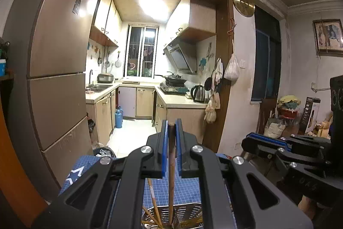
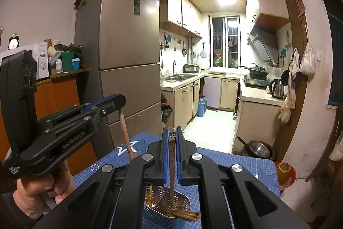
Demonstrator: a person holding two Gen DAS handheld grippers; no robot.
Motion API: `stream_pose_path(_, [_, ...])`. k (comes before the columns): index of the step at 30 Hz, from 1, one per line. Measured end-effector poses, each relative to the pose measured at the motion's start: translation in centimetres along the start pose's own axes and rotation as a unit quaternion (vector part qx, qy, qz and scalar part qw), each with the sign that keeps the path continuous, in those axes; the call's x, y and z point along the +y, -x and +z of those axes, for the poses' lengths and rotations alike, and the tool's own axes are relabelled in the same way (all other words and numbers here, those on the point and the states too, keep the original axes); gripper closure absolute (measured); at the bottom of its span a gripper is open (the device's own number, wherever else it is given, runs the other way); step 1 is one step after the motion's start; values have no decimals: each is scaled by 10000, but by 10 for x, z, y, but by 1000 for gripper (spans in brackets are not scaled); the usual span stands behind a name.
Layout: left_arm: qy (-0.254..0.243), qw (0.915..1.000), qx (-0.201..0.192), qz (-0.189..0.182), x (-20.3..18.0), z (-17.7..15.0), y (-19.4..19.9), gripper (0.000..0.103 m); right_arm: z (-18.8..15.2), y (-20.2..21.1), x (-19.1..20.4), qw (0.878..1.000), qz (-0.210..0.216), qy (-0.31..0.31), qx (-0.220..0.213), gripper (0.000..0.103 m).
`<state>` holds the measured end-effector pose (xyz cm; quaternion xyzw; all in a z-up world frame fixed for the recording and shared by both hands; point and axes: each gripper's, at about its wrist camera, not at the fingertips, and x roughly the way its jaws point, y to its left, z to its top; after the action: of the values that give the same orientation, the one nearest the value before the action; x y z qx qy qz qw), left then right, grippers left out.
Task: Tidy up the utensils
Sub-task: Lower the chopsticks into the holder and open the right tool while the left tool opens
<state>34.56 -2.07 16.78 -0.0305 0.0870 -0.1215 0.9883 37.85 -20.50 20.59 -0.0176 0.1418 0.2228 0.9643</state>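
My left gripper (image 1: 171, 125) is shut on a brown wooden chopstick (image 1: 171, 175) that hangs down into a perforated metal utensil basket (image 1: 188, 213) on the blue grid mat. My right gripper (image 2: 171, 134) is shut on another wooden chopstick (image 2: 171, 166) whose lower end is in the same basket (image 2: 184, 203). Several more chopsticks (image 2: 184, 215) lie in the basket. The left gripper also shows in the right wrist view (image 2: 120, 101) holding its chopstick (image 2: 126, 138). The right gripper shows side-on in the left wrist view (image 1: 253, 140).
The blue grid mat (image 2: 225, 158) covers a table. A brown fridge (image 2: 126, 53) stands to the left, the kitchen doorway lies ahead. A metal bowl (image 2: 258, 149) and an orange cup (image 2: 284, 171) sit past the table's right edge. A microwave (image 2: 40, 60) rests on an orange cabinet.
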Motion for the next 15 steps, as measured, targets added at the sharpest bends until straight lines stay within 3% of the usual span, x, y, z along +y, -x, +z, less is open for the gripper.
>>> stream_pose_path(15, [-8,9999,108,100,0,-13,-18,97,-20,-17,-4,9998,25,-74,200,95])
